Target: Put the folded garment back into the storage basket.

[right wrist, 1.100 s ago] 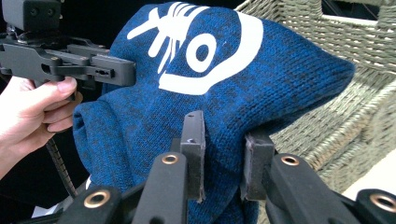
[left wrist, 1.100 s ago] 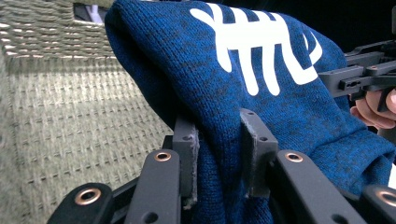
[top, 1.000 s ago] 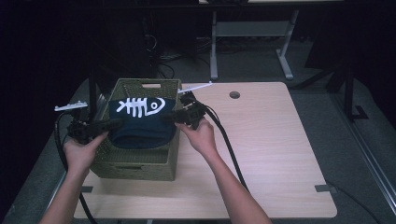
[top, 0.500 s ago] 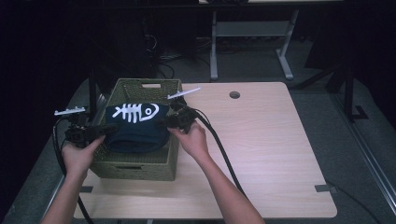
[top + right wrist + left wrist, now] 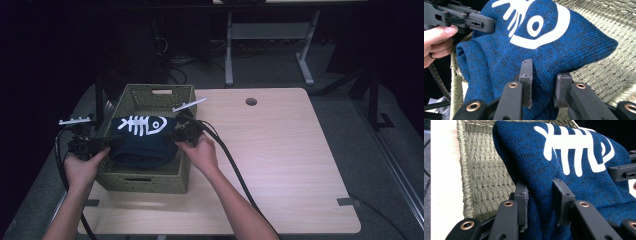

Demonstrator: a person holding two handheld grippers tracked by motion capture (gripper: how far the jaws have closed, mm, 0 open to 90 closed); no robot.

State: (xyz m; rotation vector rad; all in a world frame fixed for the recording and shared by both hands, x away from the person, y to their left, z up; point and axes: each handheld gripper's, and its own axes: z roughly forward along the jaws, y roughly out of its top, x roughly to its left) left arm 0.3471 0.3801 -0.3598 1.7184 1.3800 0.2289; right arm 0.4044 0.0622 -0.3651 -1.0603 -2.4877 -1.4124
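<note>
Between both hand-held grippers, over the basket [image 5: 145, 180]: folded blue sweater [image 5: 142, 142].

A dark blue knitted garment [image 5: 142, 142] bearing a white fish-skeleton print is lying folded over the woven olive basket [image 5: 145, 177], print facing up; its two side edges are bunching up, and its middle is sagging into the basket.
</note>
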